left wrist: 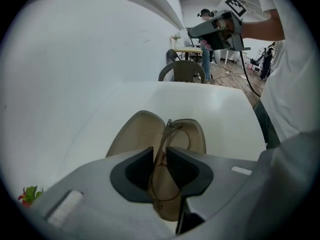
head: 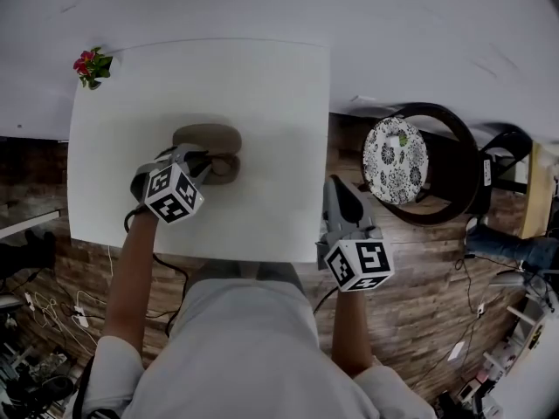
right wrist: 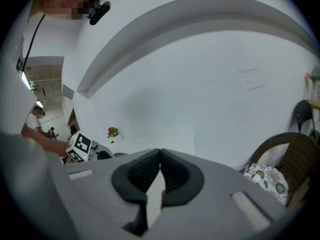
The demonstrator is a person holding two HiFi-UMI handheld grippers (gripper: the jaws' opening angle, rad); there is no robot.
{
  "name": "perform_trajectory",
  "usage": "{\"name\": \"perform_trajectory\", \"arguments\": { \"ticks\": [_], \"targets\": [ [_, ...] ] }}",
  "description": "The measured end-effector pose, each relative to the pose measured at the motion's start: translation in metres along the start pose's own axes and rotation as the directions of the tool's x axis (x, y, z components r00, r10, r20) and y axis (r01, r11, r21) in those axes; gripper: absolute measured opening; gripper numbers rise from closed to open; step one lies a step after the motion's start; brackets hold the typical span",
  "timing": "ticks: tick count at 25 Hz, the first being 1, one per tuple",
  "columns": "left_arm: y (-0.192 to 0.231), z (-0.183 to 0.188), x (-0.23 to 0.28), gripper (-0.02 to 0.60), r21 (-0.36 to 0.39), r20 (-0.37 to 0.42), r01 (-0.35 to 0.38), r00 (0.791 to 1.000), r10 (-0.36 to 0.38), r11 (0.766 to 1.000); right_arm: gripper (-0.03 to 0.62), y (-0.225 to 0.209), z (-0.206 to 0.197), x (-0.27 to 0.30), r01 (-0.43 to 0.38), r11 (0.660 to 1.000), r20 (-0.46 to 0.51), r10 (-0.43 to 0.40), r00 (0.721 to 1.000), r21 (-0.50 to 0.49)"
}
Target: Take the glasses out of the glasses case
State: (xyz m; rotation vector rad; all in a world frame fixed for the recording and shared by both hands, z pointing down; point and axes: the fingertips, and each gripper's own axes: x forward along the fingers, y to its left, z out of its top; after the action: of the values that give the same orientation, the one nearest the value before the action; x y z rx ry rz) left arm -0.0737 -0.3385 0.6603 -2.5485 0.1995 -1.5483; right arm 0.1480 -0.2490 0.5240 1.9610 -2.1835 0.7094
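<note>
The white tabletop [head: 262,103] carries the open tan glasses case [head: 205,136], which lies near its middle with both halves spread flat. The left gripper [left wrist: 160,153] reaches in over the case from the person's side, its jaws drawn in to a narrow slit and pinching the thin brown frame of the glasses [left wrist: 165,134]. The glasses stand on edge between the jaws, directly above the case; whether the lower rim is clear of the lining I cannot tell. The right gripper [right wrist: 160,156] is off the tabletop's right edge, well apart from the case, jaws pressed together on nothing.

The step in hand looks like the lift-out, and the frame is the delicate part (thin wire, held at one narrow spot). A good lift would go straight up, away from the case, with no twist of the wrist, so that the temple arm poking up past the jaws does not lever against them. The grip should be firm enough that the frame does not swing, yet no tighter. Nothing holds the case down, so if it starts to rise with the glasses, the idle right gripper could press on one half of it
</note>
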Motion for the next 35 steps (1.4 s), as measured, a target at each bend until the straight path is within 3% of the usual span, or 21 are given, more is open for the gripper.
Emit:
{"name": "perform_trajectory", "arguments": {
  "ticks": [9,21,27,35],
  "targets": [
    [-0.001,-0.003,0.017,0.068,0.049,-0.074,0.040,0.997,-0.036,0.998,0.003,-0.009,-0.001,-0.003,0.008,1.000,-0.014,-0.008,1.000,-0.014],
    [-0.001,-0.003,0.015,0.023,0.061,-0.068,0.046,0.997,-0.042,0.997,0.003,-0.003,0.004,0.003,-0.009,1.000,-0.015,0.009,1.000,-0.018],
    [0.005,0.004,0.002,0.023,0.048,-0.025,-0.006,1.000,0.007,0.999,0.003,0.003,0.007,0.002,-0.018,1.000,-0.003,0.018,1.000,-0.019],
    [0.023,0.009,-0.039,0.023,-0.047,0.048,-0.142,0.988,0.144,0.989,0.003,0.022,0.015,0.000,-0.051,0.998,0.018,0.051,0.999,-0.029]
  ]
}}
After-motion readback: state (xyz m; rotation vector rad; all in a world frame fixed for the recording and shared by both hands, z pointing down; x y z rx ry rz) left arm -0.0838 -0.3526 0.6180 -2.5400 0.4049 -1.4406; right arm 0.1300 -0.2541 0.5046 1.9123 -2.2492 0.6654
